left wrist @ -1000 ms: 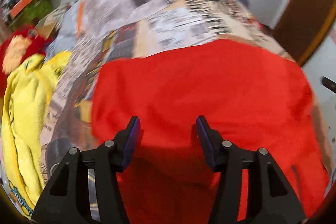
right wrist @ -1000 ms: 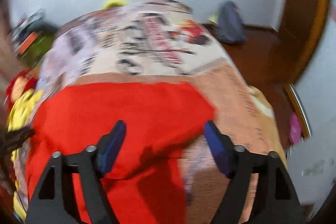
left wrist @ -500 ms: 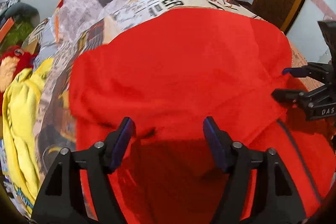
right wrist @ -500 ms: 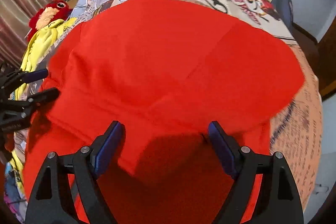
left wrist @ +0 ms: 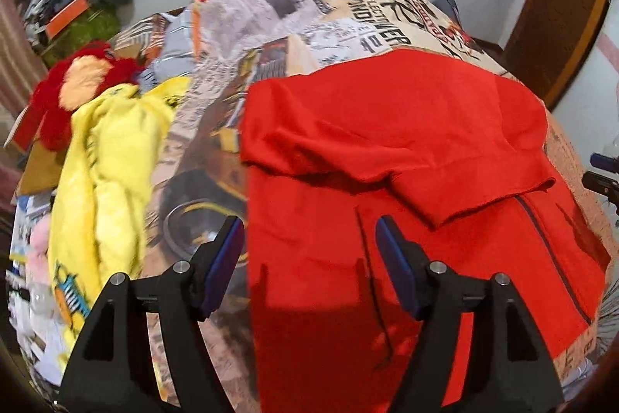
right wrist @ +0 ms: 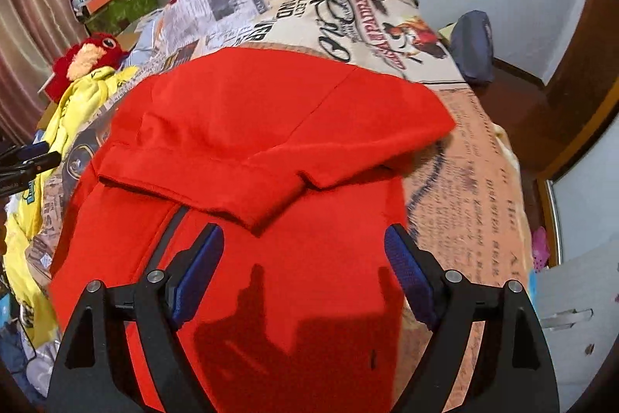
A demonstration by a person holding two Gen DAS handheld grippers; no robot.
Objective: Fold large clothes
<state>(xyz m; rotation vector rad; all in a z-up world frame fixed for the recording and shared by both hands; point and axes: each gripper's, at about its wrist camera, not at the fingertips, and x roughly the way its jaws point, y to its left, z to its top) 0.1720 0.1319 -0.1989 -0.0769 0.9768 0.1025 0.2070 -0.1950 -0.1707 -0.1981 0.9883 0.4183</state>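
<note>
While both hang above the bed (right wrist: 476,180), the left gripper (left wrist: 309,258) and right gripper (right wrist: 303,262) gape empty — the red garment (right wrist: 271,126) lies folded beneath them, the yellow garment (left wrist: 104,157) beside it.

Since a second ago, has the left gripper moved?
Yes. The left gripper has shifted left: it was over the red garment, and now its left finger hangs over the printed bedspread.

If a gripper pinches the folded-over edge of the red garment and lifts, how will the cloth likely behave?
The red garment would probably droop, not hold shape: its folded flap already sags into soft creases. It looks thin and light, lying flat on the printed bedspread. Lifting one point would likely undo the fold, since nothing pins it; both grippers stand open above it.
</note>
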